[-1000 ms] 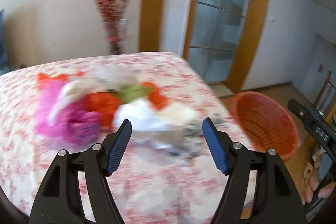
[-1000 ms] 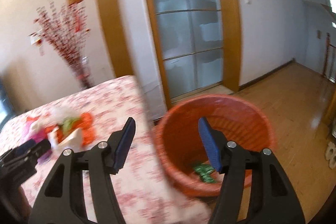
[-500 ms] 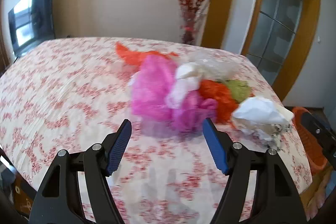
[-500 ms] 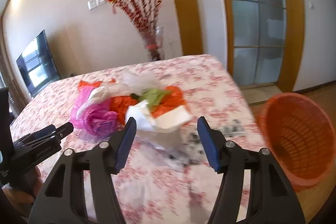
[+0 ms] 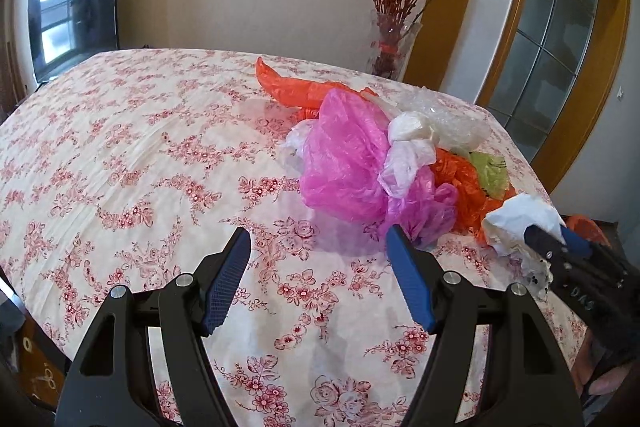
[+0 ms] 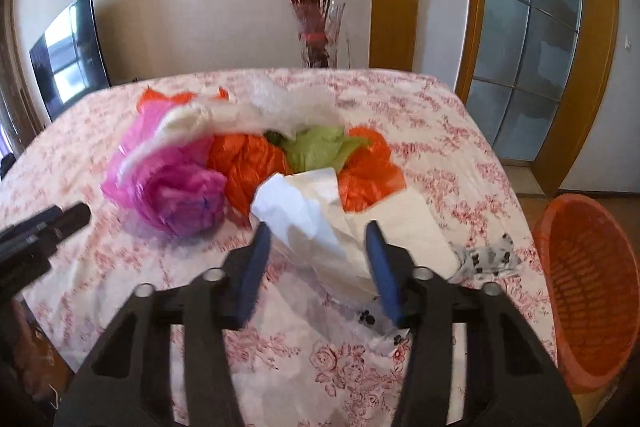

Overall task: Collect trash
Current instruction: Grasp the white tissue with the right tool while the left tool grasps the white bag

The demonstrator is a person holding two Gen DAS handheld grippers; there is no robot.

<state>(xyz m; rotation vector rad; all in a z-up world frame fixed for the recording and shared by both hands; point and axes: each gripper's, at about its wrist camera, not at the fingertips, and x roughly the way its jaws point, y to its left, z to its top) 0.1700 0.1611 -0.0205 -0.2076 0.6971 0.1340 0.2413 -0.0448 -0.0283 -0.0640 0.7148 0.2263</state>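
Our right gripper (image 6: 318,259) is closing on the white paper (image 6: 304,211) lying straight ahead between its jaws, not yet pinched, while our left gripper (image 5: 318,279) hangs open, the pink bag (image 5: 352,163) beyond its right jaw

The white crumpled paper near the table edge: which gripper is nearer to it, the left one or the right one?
Right. The right gripper is closing with the white crumpled paper between its jaws. The left gripper hangs open over bare tablecloth, beside the pink bag, clearly away from the paper.
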